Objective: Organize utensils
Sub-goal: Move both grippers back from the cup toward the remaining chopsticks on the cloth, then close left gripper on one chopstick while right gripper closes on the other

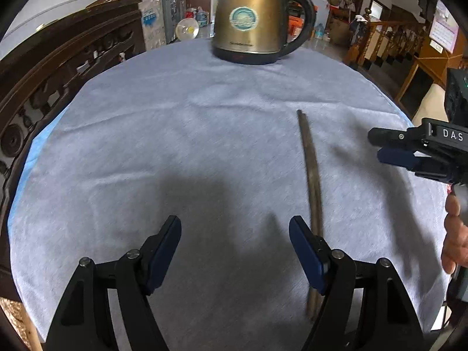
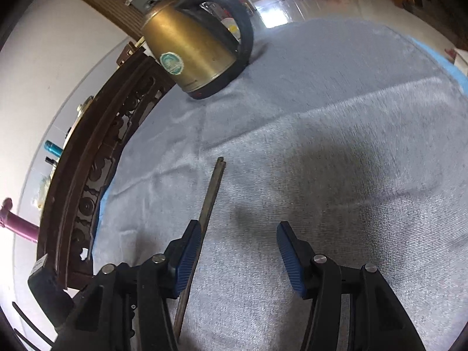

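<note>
A pair of dark brown chopsticks (image 1: 310, 175) lies side by side on the grey-blue cloth, running away from me. My left gripper (image 1: 235, 251) is open and empty, with its right finger just left of the chopsticks' near end. My right gripper (image 2: 238, 254) is open and empty; the chopsticks (image 2: 209, 199) pass under its left finger in the right wrist view. The right gripper also shows at the right edge of the left wrist view (image 1: 380, 146), above the cloth, right of the chopsticks.
A brass-coloured electric kettle (image 1: 251, 20) with a black handle stands at the table's far edge and also shows in the right wrist view (image 2: 193, 52). A carved dark wooden chair back (image 1: 58, 67) curves along the table's left side. The cloth (image 1: 175, 146) covers the round table.
</note>
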`<state>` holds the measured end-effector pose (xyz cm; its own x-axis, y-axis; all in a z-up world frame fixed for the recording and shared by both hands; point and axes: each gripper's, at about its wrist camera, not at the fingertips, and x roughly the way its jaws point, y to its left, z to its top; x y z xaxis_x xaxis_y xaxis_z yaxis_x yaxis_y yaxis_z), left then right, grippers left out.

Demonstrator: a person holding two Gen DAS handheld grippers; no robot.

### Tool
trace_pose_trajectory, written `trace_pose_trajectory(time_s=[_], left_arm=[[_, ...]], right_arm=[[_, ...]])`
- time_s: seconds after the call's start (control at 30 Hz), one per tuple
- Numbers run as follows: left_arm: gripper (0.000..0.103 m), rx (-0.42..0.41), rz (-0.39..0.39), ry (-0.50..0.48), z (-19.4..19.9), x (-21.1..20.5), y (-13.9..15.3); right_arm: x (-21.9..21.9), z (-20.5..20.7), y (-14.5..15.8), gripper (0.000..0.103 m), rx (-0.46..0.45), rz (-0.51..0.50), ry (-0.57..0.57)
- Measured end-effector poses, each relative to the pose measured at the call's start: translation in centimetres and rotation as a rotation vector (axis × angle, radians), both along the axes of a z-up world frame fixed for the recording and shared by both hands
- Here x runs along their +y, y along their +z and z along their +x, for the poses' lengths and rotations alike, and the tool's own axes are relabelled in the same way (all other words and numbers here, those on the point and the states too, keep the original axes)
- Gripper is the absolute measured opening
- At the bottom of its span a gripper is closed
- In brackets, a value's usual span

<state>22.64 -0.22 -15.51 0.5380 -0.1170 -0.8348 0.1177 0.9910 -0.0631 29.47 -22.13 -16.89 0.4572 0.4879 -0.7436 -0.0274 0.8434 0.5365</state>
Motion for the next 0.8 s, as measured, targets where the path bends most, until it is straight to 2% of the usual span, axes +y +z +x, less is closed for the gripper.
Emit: trace_pose_trajectory(time_s=[0.13, 0.33, 0.43, 0.63, 0.73, 0.8], left_arm=[[0.077, 0.004, 0.01, -0.032, 0.8, -1.4, -0.5], [0.077, 0.037, -0.023, -0.056, 1.6, -2.3, -1.6], [0.077, 0.028, -0.027, -0.068, 2.0, -2.6, -1.8], [0.078, 0.035, -0.006, -0.099, 2.9, -3.2, -1.8], [0.082, 0.052, 0.074, -0.142, 3.4, -4.7, -2.1], [0.082, 0.056, 0.076, -0.162, 3.7, -5.2, -2.1]], right_arm=[[-0.6, 0.1, -0.4, 0.057, -0.006, 0.024, -0.009], [-1.4, -0.1, -0.9, 0.057, -0.022, 0.072, -0.015], [-1.6, -0.2, -1.3, 0.057, -0.019, 0.088, -0.017], [-2.4, -0.6, -1.5, 0.057, -0.017, 0.099, -0.028], [-2.6, -0.7, -1.5, 0.057, -0.018, 0.093, -0.033], [-2.7, -0.8, -1.6, 0.057, -0.013, 0.097, -0.039]])
